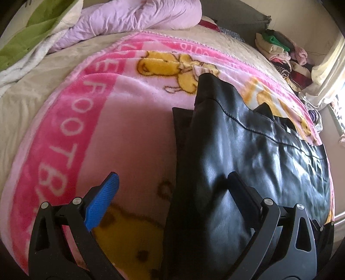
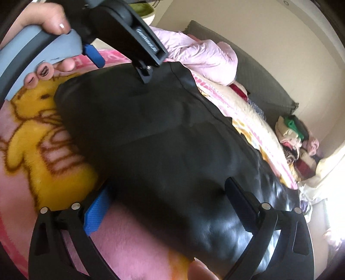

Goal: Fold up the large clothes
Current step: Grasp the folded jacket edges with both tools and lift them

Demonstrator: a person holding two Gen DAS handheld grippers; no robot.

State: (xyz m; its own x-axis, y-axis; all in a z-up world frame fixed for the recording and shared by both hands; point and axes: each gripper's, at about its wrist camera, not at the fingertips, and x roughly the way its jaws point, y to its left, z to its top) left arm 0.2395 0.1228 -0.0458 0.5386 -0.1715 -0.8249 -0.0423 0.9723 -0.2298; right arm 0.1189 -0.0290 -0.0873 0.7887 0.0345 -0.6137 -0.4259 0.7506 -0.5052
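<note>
A black leather garment is lying across the right half of the frame on a pink cartoon blanket. The left gripper is spreading its jaws wide at the bottom, straddling the garment's left edge. A lilac quilt is bunching along the top; folded clothes are sitting upper right.

Jacket flat on blanket, blanket on bed, quilt bunched at far edge, clothes pile far right beyond bed, L gripper over jacket's near-left edge, R gripper over near part.
</note>
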